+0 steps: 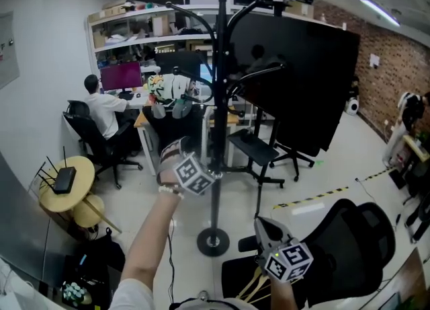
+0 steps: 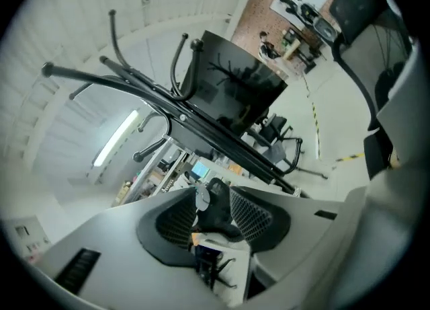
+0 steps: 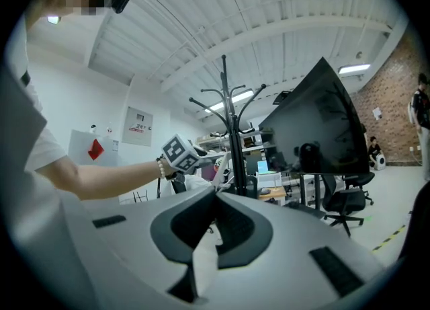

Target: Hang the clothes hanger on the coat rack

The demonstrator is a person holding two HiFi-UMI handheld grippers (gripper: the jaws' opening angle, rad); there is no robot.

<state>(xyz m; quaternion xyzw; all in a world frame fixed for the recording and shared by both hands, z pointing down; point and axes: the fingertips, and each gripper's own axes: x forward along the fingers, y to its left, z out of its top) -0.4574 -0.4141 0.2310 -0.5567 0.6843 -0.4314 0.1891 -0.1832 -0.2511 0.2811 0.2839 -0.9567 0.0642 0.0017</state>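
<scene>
Left gripper [image 2: 211, 201]: jaws well apart, nothing between the pads, and only the far desk area shows through the gap. In the head view its marker cube sits at centre frame, just left of the coat rack [image 1: 216, 134] pole at mid height; contact with the pole cannot be told. Left forearm [image 1: 151, 235] reaches up from lower left, extended, with the gripper rolled so that the rack lies diagonally across its own view. Right gripper [image 3: 216, 198]: jaws closed, a cream strip running down from between them. The head view shows the pale wooden bars of the clothes hanger [image 1: 250, 287] hanging beneath it at bottom centre, apart from the rack. That gripper sits low, right of centre, pointing toward the pole. Count: two grippers, one rack, one hanger, one seated person [image 1: 101, 103] at upper left.
</scene>
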